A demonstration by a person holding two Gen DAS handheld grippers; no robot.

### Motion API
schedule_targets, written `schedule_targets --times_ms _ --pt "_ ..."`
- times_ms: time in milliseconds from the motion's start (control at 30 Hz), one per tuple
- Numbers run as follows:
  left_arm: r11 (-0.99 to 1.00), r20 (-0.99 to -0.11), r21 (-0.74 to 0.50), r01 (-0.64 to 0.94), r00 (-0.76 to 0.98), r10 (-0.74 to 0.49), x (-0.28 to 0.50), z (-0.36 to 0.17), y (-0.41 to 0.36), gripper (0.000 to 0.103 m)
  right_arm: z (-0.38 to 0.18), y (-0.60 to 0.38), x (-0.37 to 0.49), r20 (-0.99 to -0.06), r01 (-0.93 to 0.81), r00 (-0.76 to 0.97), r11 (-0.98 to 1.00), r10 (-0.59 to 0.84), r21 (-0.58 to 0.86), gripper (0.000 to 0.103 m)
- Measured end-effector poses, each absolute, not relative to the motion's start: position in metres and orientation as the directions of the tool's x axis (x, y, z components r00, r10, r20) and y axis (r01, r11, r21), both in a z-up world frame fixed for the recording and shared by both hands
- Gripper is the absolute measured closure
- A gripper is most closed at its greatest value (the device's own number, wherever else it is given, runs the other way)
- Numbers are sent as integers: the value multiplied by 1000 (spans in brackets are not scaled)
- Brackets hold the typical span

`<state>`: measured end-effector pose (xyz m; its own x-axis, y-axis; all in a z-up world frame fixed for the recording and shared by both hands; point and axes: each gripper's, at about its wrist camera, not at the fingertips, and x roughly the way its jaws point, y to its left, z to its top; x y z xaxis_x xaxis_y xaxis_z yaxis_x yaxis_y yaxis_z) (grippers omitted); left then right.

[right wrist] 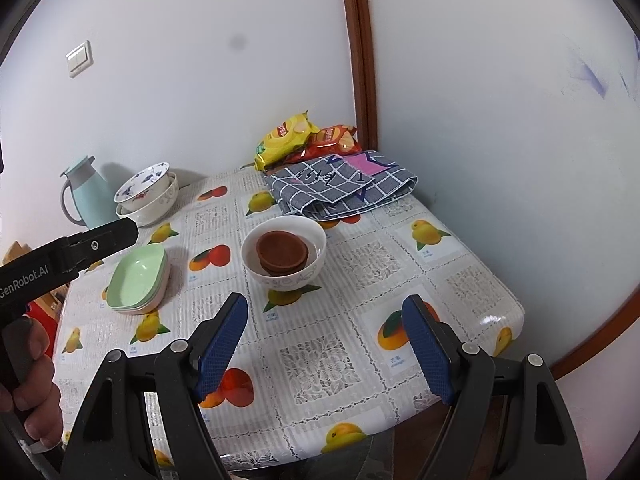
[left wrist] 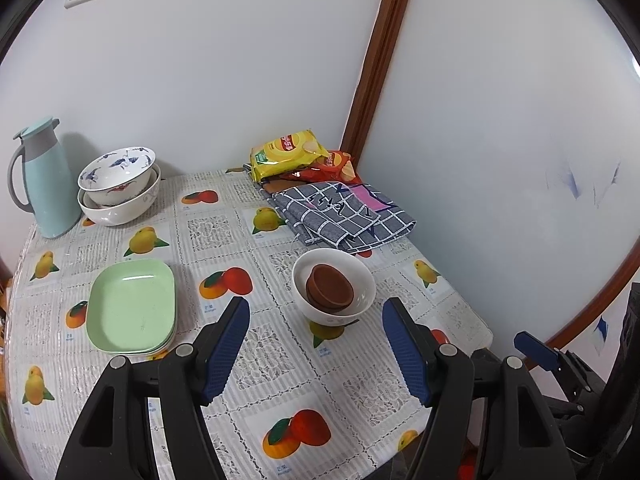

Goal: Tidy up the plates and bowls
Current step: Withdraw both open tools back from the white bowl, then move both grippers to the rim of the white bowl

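Bowls and plates look sorted already, so keep both tools up and away and bump nothing. Your left gripper (left wrist: 316, 346) and right gripper (right wrist: 324, 346) both have their jaws wide apart with nothing in them, hanging over the tabletop (left wrist: 280, 364). The white bowl (left wrist: 362, 280) holds two brown bowls (left wrist: 330, 286). Green plates (left wrist: 132, 306) sit stacked on the left. Near the blue jug (left wrist: 46, 184), a painted bowl (left wrist: 116, 170) rests tilted inside a bigger white one (left wrist: 120, 210).
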<state>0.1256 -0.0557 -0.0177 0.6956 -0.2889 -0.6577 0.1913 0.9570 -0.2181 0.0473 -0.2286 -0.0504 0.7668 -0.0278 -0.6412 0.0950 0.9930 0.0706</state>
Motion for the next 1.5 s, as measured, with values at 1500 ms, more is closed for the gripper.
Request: schedule_targets --times_ms 1500 --pt "973 -834 -188 136 500 -232 259 -108 -71 37 -114 -247 192 -742 68 670 995 12 77 51"
